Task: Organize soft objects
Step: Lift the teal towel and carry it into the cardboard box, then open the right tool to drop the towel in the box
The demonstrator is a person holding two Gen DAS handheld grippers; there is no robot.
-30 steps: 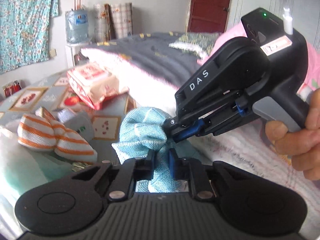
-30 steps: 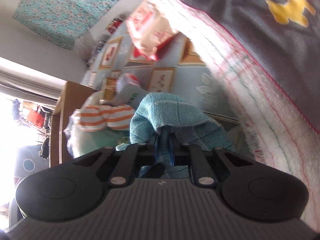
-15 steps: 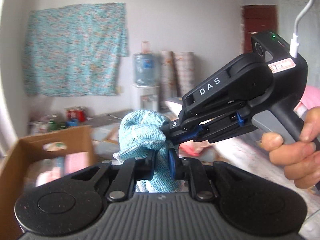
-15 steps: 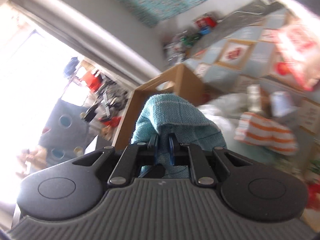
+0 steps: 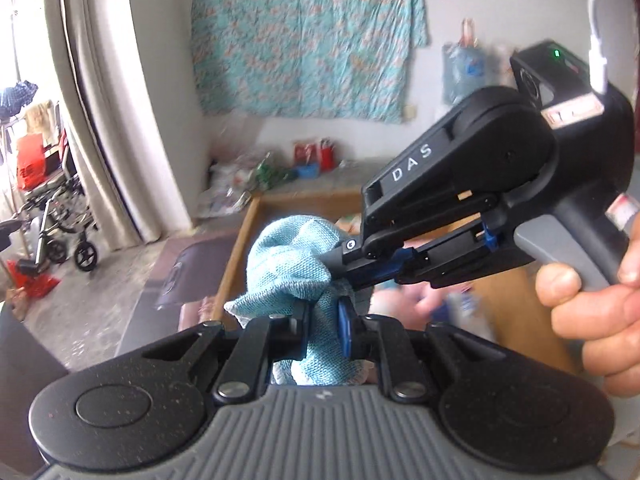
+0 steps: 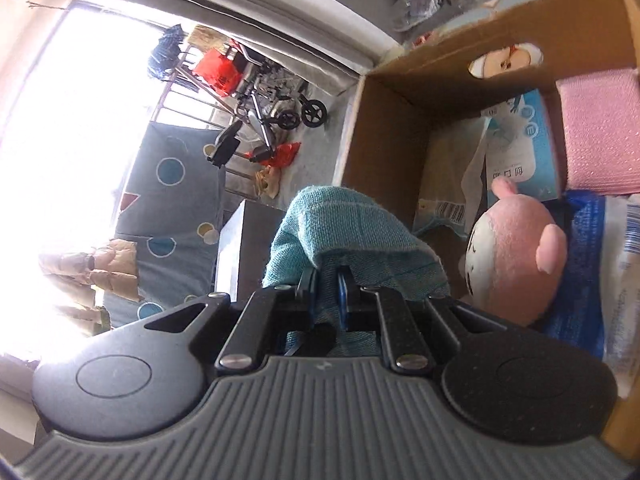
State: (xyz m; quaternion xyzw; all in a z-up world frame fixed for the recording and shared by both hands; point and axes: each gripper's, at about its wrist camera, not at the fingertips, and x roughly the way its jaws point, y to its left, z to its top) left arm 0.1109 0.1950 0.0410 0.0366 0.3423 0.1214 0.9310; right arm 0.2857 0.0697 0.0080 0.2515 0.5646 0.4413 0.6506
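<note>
Left wrist view now looks over an open cardboard box (image 5: pixel 240 240) on the floor by the curtain, where a second ago it faced the bed with its blankets and packets. Both tools have swung the blue cloth (image 5: pixel 296 256) across the room together. The left tool (image 5: pixel 324 320) is pinching the cloth's lower fold, and the right tool (image 5: pixel 340 268) is clamped on the bunched upper part, so the cloth hangs in the air between them, above the near edge of the box.

From the right wrist, the right tool (image 6: pixel 328 284) grips the same cloth (image 6: pixel 344 224), and the box (image 6: pixel 384 128) already holds a pink plush toy (image 6: pixel 516 264), a pink towel (image 6: pixel 600 136) and a tissue pack (image 6: pixel 520 148). I judge the carry nearly done; lowering and releasing over the box comes next.
</note>
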